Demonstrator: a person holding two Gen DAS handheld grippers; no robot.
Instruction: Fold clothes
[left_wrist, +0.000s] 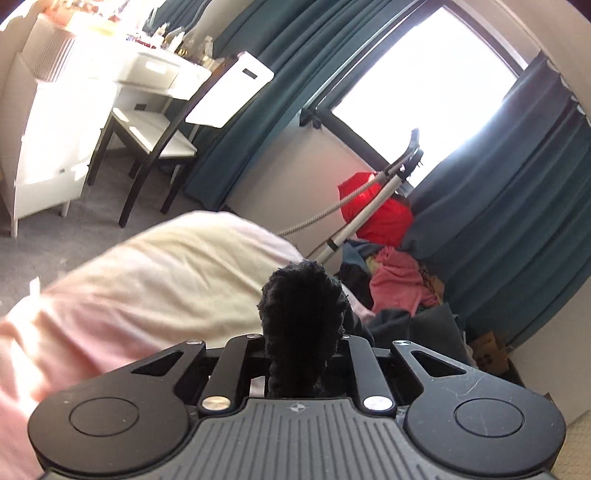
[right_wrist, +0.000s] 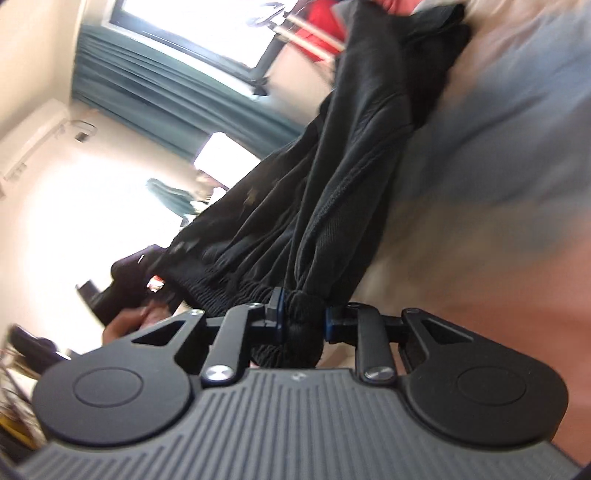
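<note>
A black garment with an elastic waistband (right_wrist: 332, 177) hangs stretched between both grippers above the bed. My right gripper (right_wrist: 301, 314) is shut on the gathered waistband, and the cloth trails away toward the upper right. My left gripper (left_wrist: 304, 343) is shut on a bunched black part of the same garment (left_wrist: 303, 295), which sticks up between the jaws and hides the fingertips. The bed with its cream and pink cover (left_wrist: 155, 280) lies below and to the left of the left gripper.
A pile of clothes with a pink piece (left_wrist: 395, 284) lies by the teal curtains (left_wrist: 517, 206). A red bag (left_wrist: 376, 210) and a garment steamer pole (left_wrist: 365, 210) stand under the window. A chair (left_wrist: 147, 147) and white desk (left_wrist: 159, 70) are at the left.
</note>
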